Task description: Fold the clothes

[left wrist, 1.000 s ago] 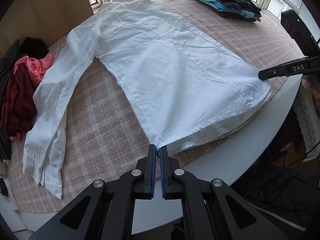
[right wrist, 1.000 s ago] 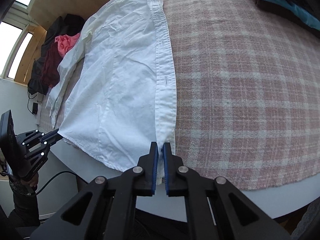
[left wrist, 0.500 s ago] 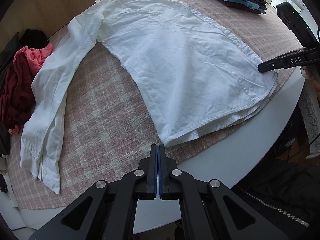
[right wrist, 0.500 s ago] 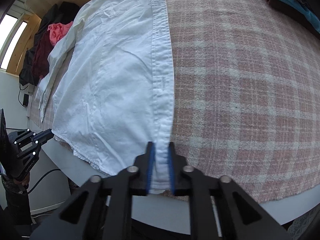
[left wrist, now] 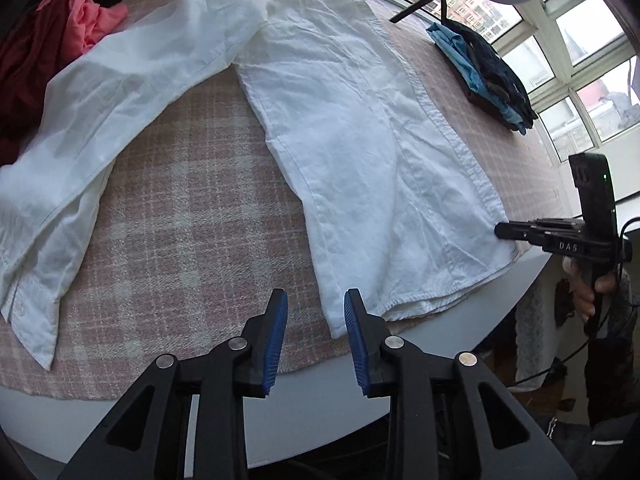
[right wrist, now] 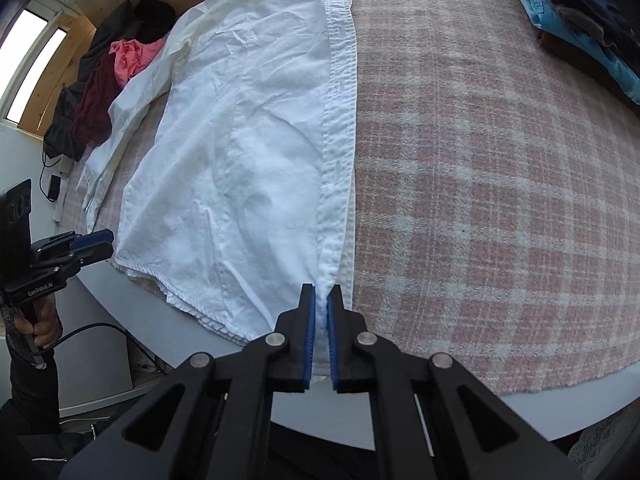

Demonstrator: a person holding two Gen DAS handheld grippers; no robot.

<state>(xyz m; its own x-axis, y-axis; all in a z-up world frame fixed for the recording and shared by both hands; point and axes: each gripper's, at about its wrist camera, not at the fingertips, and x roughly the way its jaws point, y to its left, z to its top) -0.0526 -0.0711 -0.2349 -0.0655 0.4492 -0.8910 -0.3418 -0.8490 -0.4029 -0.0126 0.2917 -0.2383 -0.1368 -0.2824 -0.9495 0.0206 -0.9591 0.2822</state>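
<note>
Right tongs (right wrist: 319, 312) clamped on white shirt (right wrist: 248, 152) hem; left tongs (left wrist: 316, 312) parted, empty.

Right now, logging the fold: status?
Left tongs just opened, empty. Right tongs clamp white shirt hem corner. Shirt flat on plaid cloth, nothing blocking.

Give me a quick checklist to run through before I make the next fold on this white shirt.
1. Right tongs gripping the shirt at its hem corner, on the button strip: ok, shut on the cloth.
2. Left tongs gripping the other hem corner: not ok, jaws have just opened, and the corner lies between them unpinched.
3. Shirt body flat on the checked cloth: ok, only light wrinkles.
4. Sleeve tucked in: not ok, it spreads out to the side toward the pile of red and pink clothes.
5. Folded stack clear of the shirt: ok, apart at the far edge.
</note>
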